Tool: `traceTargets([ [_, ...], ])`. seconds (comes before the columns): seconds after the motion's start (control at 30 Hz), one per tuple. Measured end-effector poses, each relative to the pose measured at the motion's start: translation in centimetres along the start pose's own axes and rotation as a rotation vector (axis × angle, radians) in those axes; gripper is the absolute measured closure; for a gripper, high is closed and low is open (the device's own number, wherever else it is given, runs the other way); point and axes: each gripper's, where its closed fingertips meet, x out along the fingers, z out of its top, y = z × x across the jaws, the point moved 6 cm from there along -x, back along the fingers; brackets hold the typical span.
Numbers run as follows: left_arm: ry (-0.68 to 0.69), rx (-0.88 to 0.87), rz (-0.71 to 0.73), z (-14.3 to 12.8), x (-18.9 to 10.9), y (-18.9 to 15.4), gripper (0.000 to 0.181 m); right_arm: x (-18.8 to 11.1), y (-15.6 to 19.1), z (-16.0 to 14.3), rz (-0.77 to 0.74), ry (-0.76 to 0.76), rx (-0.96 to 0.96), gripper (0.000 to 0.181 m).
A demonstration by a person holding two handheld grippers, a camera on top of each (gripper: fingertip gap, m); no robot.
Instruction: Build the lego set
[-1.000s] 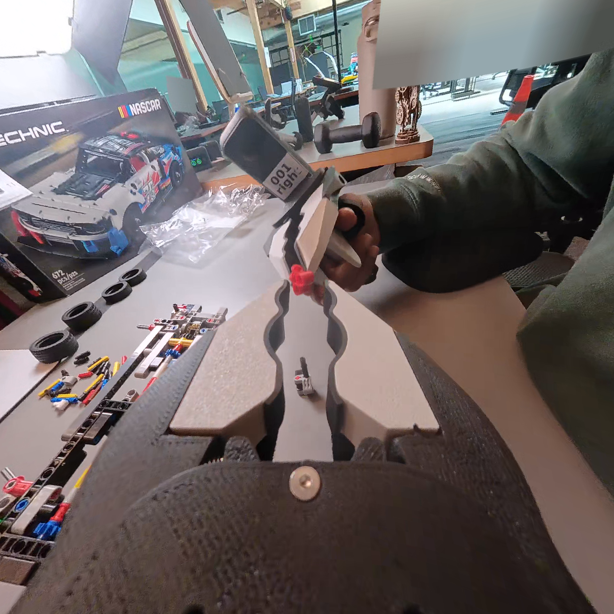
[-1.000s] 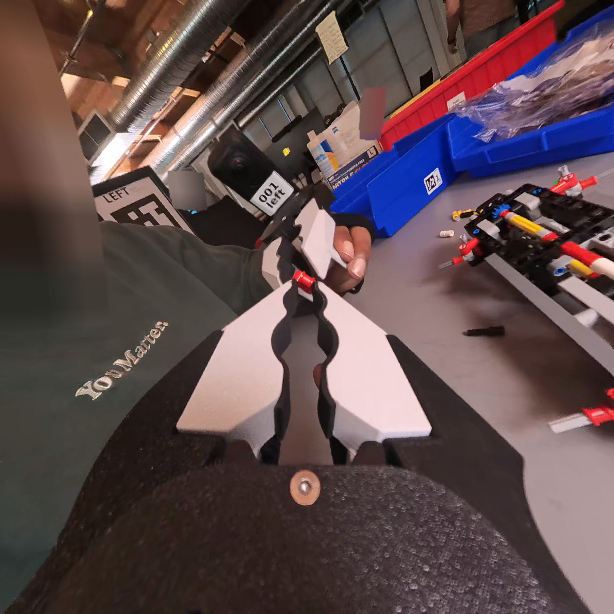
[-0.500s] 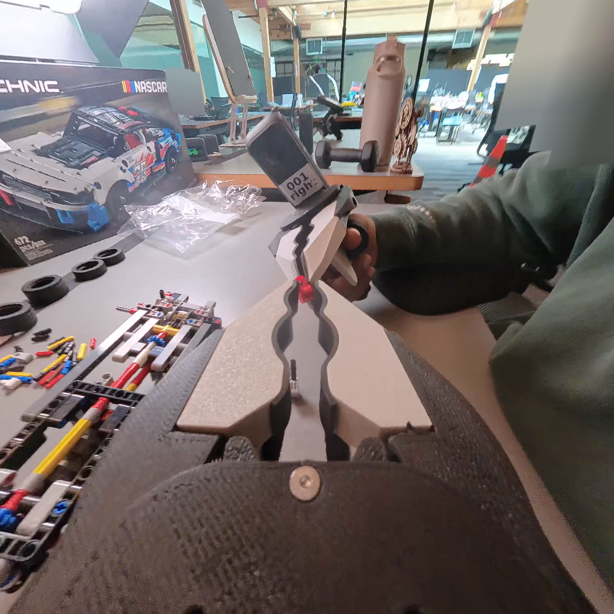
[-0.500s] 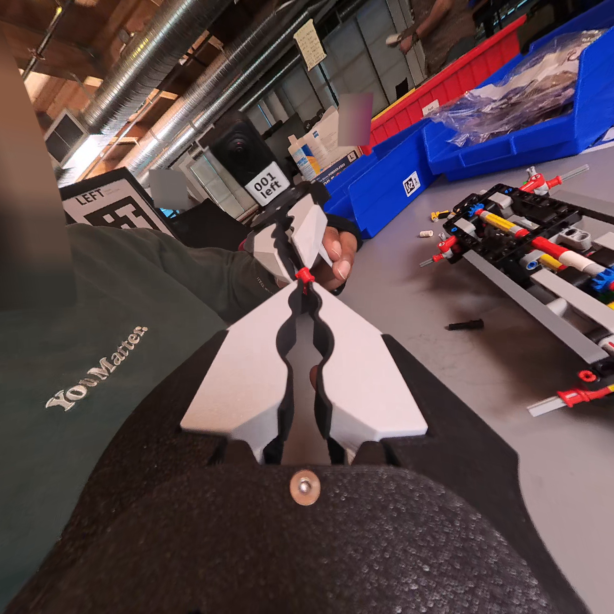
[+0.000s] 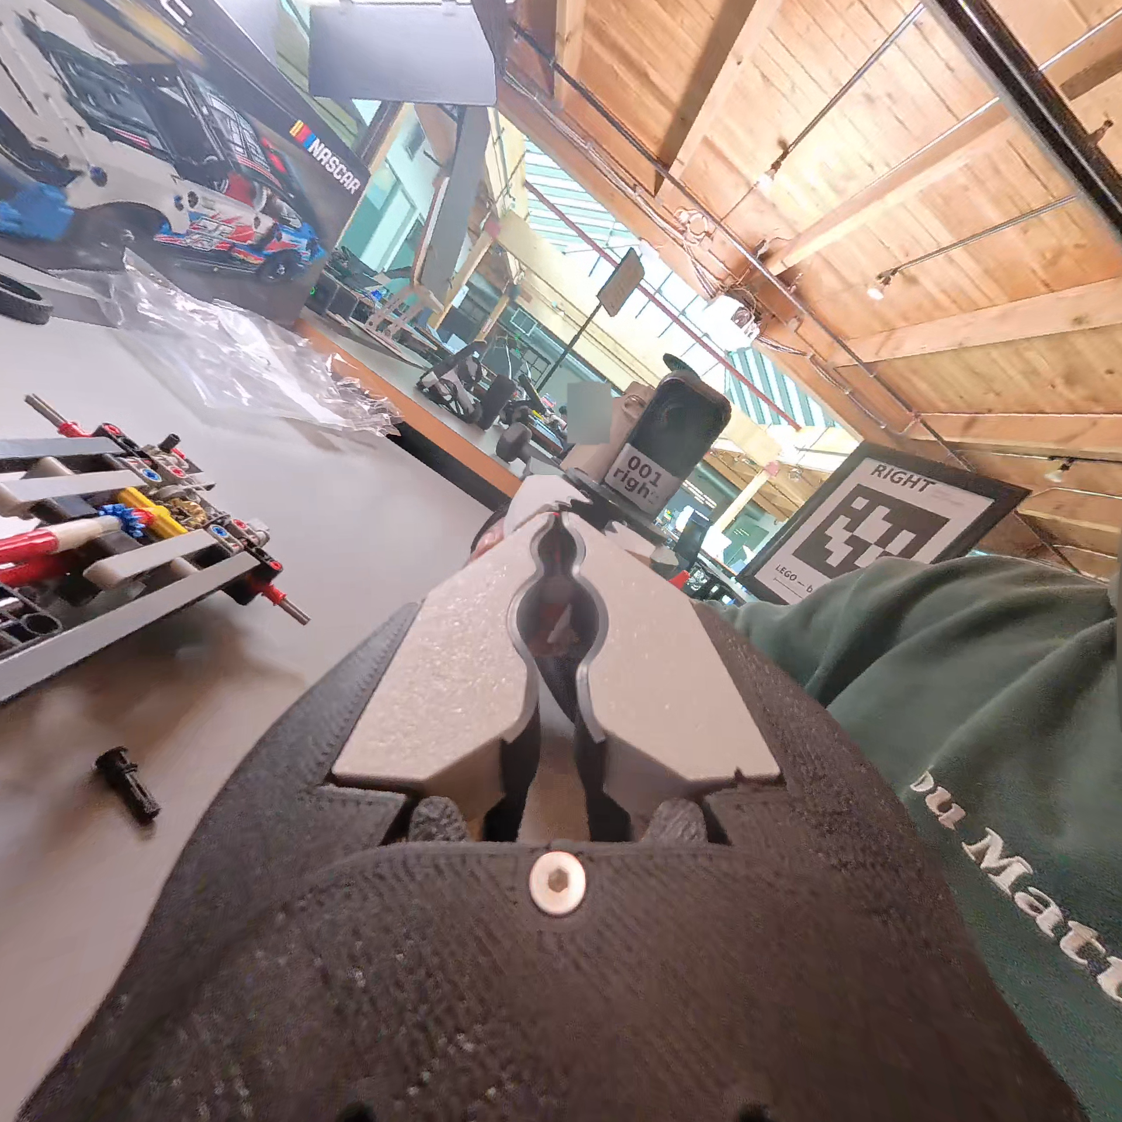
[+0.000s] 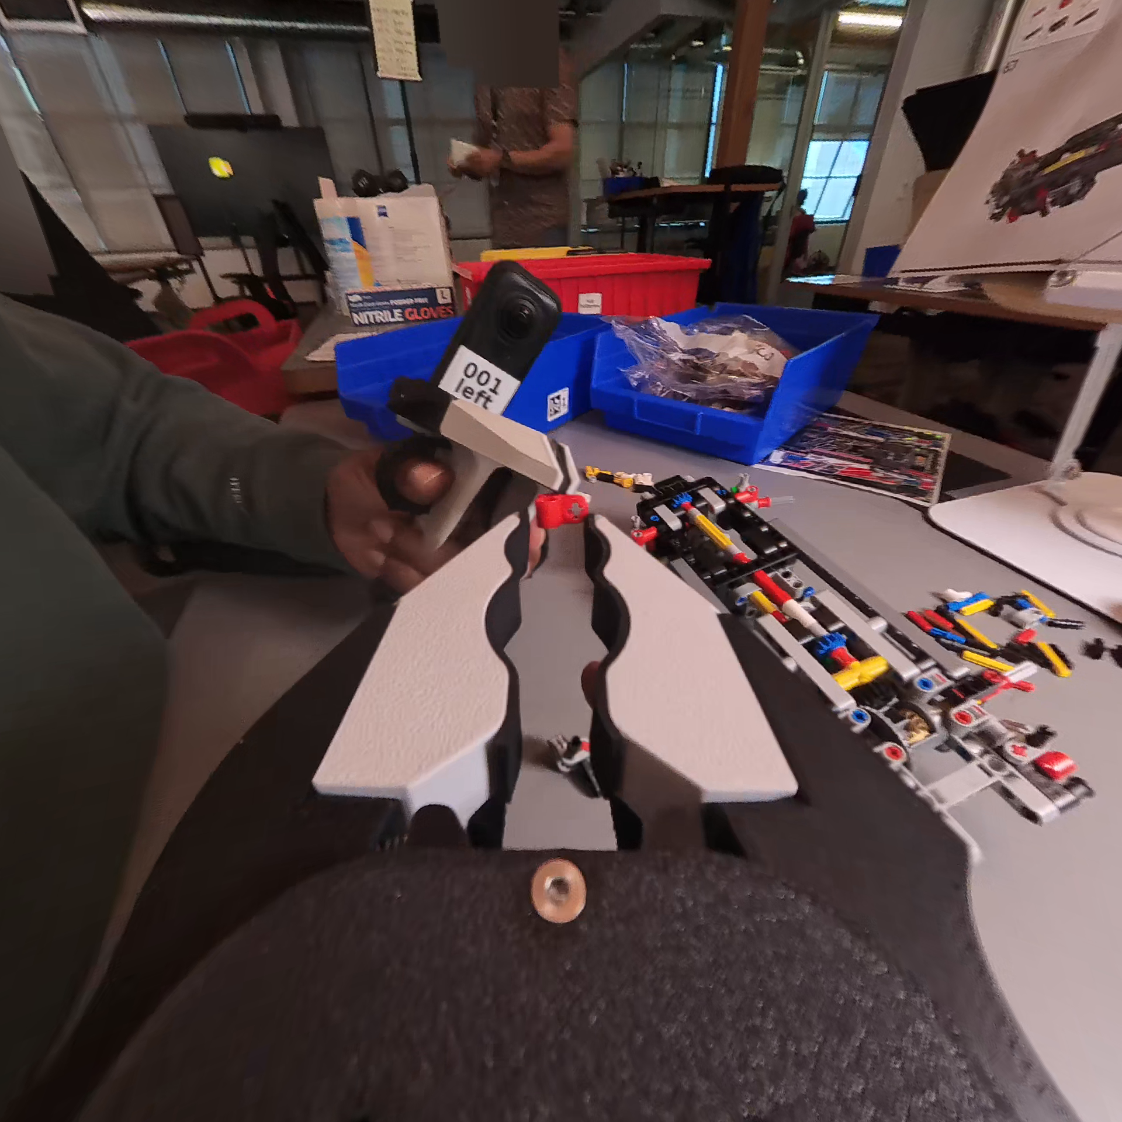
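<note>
A small red lego connector (image 6: 555,509) is pinched in the tips of my left gripper (image 5: 555,525), which is shut on it and held above the table. From the right wrist view the left gripper (image 6: 567,479) reaches in from the left. My right gripper (image 6: 560,522) is open, with its fingertips on either side of the red connector. The long black, grey and yellow chassis (image 6: 789,607) lies on the grey table to the right of it, and also shows in the left wrist view (image 5: 121,546). A small grey and red piece (image 6: 571,750) lies on the table under the right gripper.
A black pin (image 5: 127,789) lies near the left gripper. Loose coloured pieces (image 6: 996,631) lie right of the chassis. Blue bins (image 6: 716,394), a sticker sheet (image 6: 862,455) and an instruction booklet (image 6: 1032,152) stand behind. The set's box (image 5: 152,152) and clear bags (image 5: 243,364) are at the far side. The tips of both grippers are at nearly the same place. The black pin (image 5: 127,789) is about 15 cm from both grippers' fingertips.
My right gripper has opened and let go of the red connector, which stays in the shut left gripper. Both grippers have swung round, so the views now face other ways.
</note>
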Motion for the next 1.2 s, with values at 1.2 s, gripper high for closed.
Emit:
traceTargets([
  [1.2,0.233,0.204,-0.157,-0.8,-0.3,-1.2,0.155,-1.0,1.9,-1.0,0.430,0.024,0.364,0.181],
])
